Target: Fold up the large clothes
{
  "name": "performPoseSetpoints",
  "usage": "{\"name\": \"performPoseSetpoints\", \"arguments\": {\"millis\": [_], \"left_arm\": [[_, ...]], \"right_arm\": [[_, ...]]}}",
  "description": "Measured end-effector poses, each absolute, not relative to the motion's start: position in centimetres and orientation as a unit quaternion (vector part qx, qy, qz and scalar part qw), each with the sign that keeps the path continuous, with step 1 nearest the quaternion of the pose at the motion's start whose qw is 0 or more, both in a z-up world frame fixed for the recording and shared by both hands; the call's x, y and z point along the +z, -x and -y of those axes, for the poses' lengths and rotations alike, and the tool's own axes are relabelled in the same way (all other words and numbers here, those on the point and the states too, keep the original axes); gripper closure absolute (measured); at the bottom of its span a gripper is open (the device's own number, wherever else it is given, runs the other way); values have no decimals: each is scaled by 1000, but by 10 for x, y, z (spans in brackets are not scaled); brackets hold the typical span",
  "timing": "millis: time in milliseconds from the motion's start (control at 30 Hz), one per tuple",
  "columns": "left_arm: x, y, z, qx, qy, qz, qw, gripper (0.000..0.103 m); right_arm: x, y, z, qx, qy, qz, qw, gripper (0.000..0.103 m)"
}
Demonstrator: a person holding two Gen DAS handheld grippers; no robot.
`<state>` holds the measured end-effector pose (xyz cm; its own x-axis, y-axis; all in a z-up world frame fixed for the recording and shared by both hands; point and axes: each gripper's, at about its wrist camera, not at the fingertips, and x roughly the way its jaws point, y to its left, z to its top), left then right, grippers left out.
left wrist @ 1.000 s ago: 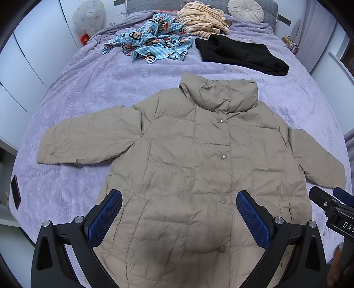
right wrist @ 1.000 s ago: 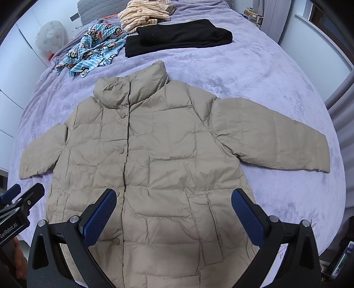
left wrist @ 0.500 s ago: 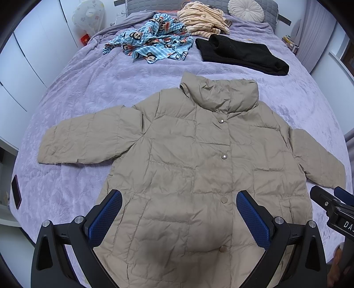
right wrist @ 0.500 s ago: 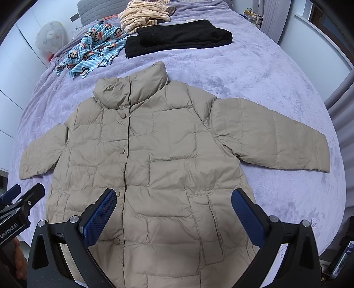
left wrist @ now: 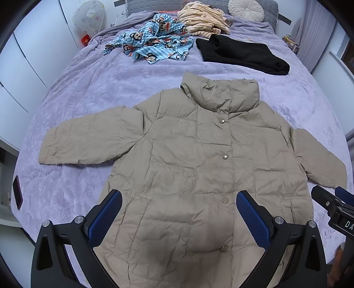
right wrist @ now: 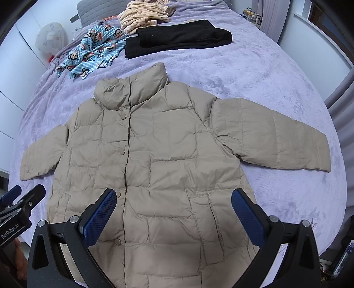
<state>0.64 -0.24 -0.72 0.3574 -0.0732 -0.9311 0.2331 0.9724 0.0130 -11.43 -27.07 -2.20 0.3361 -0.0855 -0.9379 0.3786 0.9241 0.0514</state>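
A beige quilted puffer jacket [left wrist: 199, 168] lies flat and buttoned on the purple bed, collar away from me, both sleeves spread out; it also shows in the right wrist view [right wrist: 168, 155]. My left gripper [left wrist: 179, 206] is open and empty, held above the jacket's lower front. My right gripper [right wrist: 173, 205] is open and empty, above the hem on the jacket's right half. Each gripper shows at the edge of the other's view: the right one [left wrist: 331, 206] and the left one [right wrist: 20, 201].
At the far end of the bed [left wrist: 88, 93] lie a blue cartoon-print garment [left wrist: 154, 44], a folded black garment [left wrist: 241, 54], a striped cream garment [left wrist: 203, 17] and a round cushion [left wrist: 245, 8]. White wardrobes stand at the left. A dark phone [left wrist: 17, 192] lies at the bed's left edge.
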Motion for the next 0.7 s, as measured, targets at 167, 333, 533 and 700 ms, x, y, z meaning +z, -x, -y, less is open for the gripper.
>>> {"name": "performPoseSetpoints", "arguments": {"millis": [167, 333, 533, 700], "left_arm": [[-7, -7, 3, -94, -72, -559, 820, 0], [-7, -6, 2, -95, -73, -559, 820, 0], [-6, -6, 4, -95, -75, -560, 820, 0], [-6, -6, 5, -95, -75, -560, 820, 0]], "right_arm": [[-22, 114, 271, -145, -132, -558, 806, 0], [-22, 114, 272, -145, -132, -558, 807, 0], [-22, 115, 274, -144, -133, -558, 807, 0], [-22, 114, 275, -144, -133, -558, 807, 0]]}}
